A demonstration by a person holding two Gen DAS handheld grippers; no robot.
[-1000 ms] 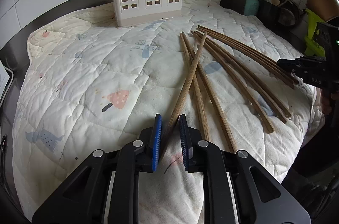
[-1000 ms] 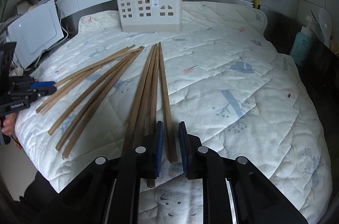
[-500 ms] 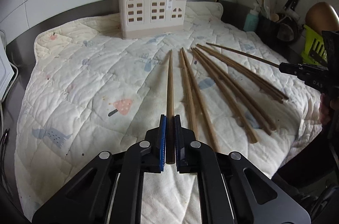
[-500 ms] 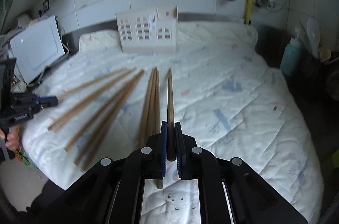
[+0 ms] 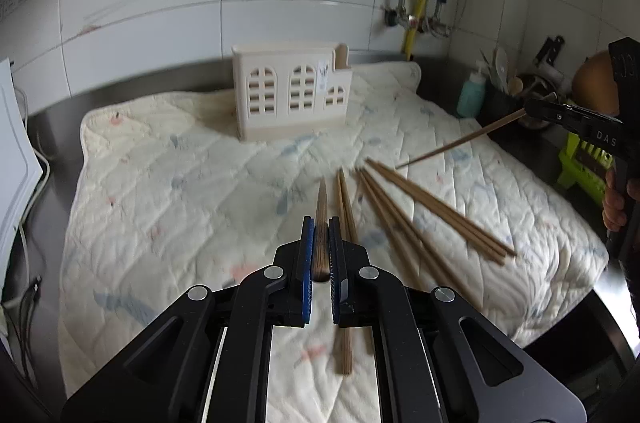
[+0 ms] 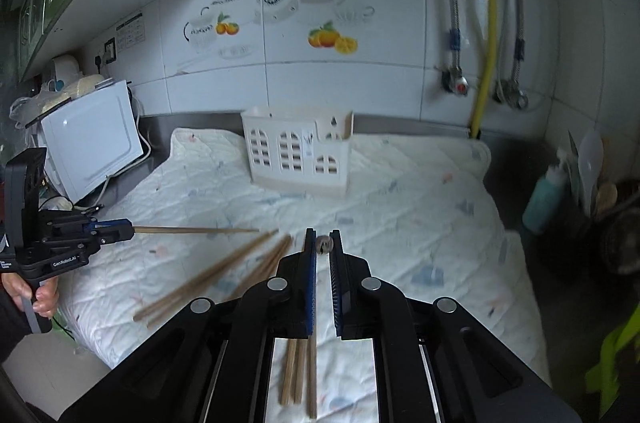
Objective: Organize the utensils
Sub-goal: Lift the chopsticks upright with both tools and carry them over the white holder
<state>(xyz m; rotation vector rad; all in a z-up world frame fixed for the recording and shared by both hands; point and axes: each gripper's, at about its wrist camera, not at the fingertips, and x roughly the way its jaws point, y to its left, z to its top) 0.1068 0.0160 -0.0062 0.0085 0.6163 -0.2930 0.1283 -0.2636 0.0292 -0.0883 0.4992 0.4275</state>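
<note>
Each gripper holds one long wooden chopstick above a quilted mat. My left gripper (image 5: 322, 227) is shut on a chopstick (image 5: 321, 219) that points forward toward the holder. It also shows in the right wrist view (image 6: 128, 231) with its chopstick (image 6: 196, 230) level above the mat. My right gripper (image 6: 324, 243) is shut on a chopstick (image 6: 325, 245) seen end-on. It shows in the left wrist view (image 5: 532, 109) with its chopstick (image 5: 460, 141) slanting down. A cream utensil holder (image 5: 290, 95) with arched windows stands at the back of the mat, and also shows in the right wrist view (image 6: 298, 153). Several chopsticks (image 5: 420, 219) lie loose on the mat.
The quilted mat (image 5: 180, 183) covers a steel counter against a tiled wall. A white appliance (image 6: 92, 139) stands at the left. A teal bottle (image 6: 544, 199) and kitchenware stand at the right. A yellow pipe (image 6: 488, 23) runs down the wall.
Both grippers closed on a chopstick each, then lifted them off the mat and tilted up toward the holder. The other chopsticks stay on the mat.
</note>
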